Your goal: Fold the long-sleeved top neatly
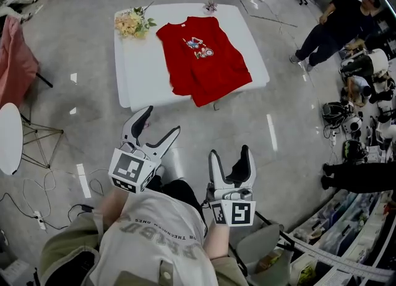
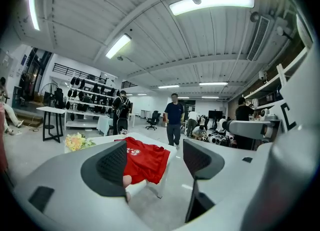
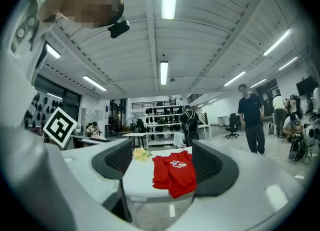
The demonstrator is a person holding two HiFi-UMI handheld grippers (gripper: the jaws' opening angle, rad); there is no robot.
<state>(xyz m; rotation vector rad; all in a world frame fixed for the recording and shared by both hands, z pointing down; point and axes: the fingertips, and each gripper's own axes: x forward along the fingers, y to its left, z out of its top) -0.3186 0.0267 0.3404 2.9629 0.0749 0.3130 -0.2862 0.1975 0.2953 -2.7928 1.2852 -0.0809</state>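
Top (image 1: 204,59) lies flat on the white table (image 1: 139,68), chest print up and collar at the far side. The hem end hangs off the near edge, which shows clearly in the right gripper view (image 3: 175,172). No sleeves are visible, so they may be tucked under or folded in; can't tell. Flowers (image 1: 133,23) sit at the far left corner, just beside the shoulder. Left gripper (image 1: 162,121) and right gripper (image 1: 229,153) are both held well short of the table, with jaws wide apart and nothing between them; each gripper view only frames the top in the distance. Handling guess: the top is light, limp knit with no stiffness, so it will sag from any single pinch and probably slide on the smooth tabletop instead of creasing. Best hold is likely two-point, both hem corners or both shoulders, and the pinch has to catch front and back layers together. The overhanging hem looks like the easy entry, since a jaw can get under it without scraping the table. Main risks are dragging the top off the near edge and sweeping the flowers near the left shoulder.
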